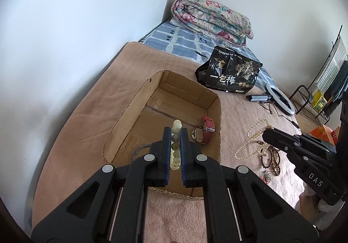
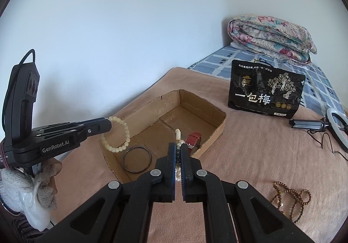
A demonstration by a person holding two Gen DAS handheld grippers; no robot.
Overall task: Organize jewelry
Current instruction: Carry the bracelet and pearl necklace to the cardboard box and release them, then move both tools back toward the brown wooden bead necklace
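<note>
Jewelry sits partly in my grip and partly in the cardboard box (image 1: 130,112). On the left wrist view, my left gripper (image 1: 175,151) is clenched on a pale bead bracelet (image 1: 175,134), its 2 fingers (image 1: 167,145) nearly together with the beads stacked in the narrow gap, held above the box. A red watch (image 1: 205,132) lies inside by the right wall. My gripper hides most of a dark ring (image 1: 139,149) there. On the blanket to the right lie a white bead necklace (image 1: 250,136) and brown beads (image 1: 273,158); my right gripper (image 1: 268,134) covers part of them, and its grasp is unreadable from here.

On the right wrist view, my right gripper (image 2: 178,160) pinches the white bead necklace (image 2: 178,136), a pale tip poking up past the fingers (image 2: 171,156). The left gripper (image 2: 107,124) dangles the pale bead bracelet (image 2: 117,134) over the box's (image 2: 215,132) near corner. The dark ring (image 2: 136,159) shows whole; the red watch (image 2: 193,138) is half hidden.
</note>
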